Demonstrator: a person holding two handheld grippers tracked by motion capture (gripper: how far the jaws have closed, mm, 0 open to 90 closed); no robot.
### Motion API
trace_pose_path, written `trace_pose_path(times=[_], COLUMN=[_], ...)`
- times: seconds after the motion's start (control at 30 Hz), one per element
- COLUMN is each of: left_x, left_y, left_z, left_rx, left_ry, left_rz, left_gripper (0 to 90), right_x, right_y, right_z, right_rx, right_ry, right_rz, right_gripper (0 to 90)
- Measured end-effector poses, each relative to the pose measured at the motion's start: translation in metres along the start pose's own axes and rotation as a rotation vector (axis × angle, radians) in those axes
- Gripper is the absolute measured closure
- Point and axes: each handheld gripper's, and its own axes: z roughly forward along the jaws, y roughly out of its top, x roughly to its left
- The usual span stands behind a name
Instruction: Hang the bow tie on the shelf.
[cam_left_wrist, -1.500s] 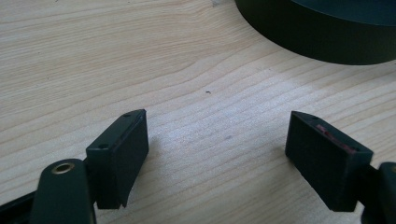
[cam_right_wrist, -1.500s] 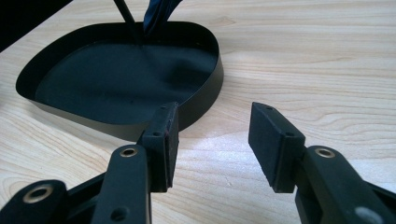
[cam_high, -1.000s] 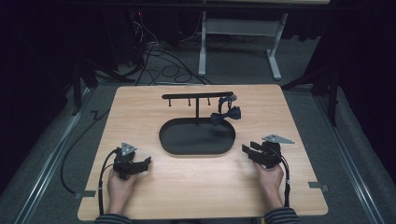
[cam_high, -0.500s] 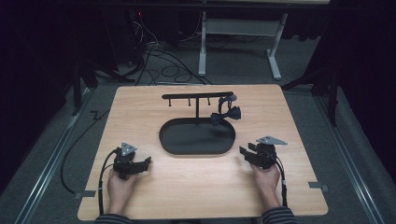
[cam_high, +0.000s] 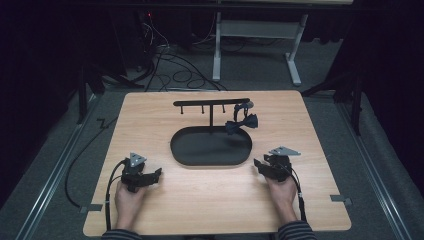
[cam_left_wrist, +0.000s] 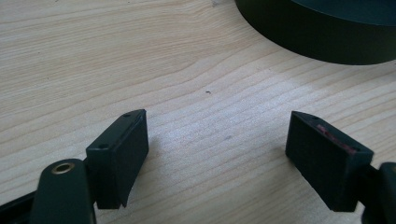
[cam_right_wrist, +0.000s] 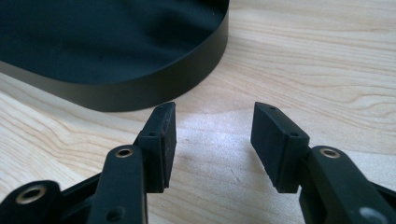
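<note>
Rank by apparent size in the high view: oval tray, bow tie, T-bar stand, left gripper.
1. Oval tray
2. T-bar stand
3. Left gripper and bow tie: look alike, unranked; the gripper sits nearer the camera.

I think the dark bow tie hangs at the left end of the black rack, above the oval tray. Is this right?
Not quite: the bow tie hangs at the right end of the rack, not the left, as the high view shows. It does hang over the far right part of the oval tray.

A tray (cam_high: 200, 155) lies mid-table (cam_high: 320, 130), between both grippers.
</note>
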Motion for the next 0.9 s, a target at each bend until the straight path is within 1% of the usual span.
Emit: trace_pose_path(times=[0.17,0.27,0.47,0.9], left_x=[0.0002,0.0002,0.0002,0.0002], left_y=[-0.0001,-0.0001,-0.0001,-0.0001], left_z=[0.0,0.0,0.0,0.0], left_rx=[-0.002,-0.002,-0.002,-0.002], left_ry=[-0.001,0.0,0.0,-0.001], left_rz=[-0.002,-0.001,-0.001,-0.002], left_gripper=[21.5,21.5,21.4,21.3], right_x=[0.003,0.0038,0.009,0.0091], right_y=[-0.0007,-0.0007,-0.0006,-0.0007], right_z=[0.0025,0.0028,0.0045,0.0045], right_rx=[0.016,0.022,0.04,0.043], right_ry=[-0.014,-0.022,-0.051,-0.046], right_rz=[-0.024,-0.024,-0.086,-0.085], right_gripper=[51.3,50.6,46.1,44.6])
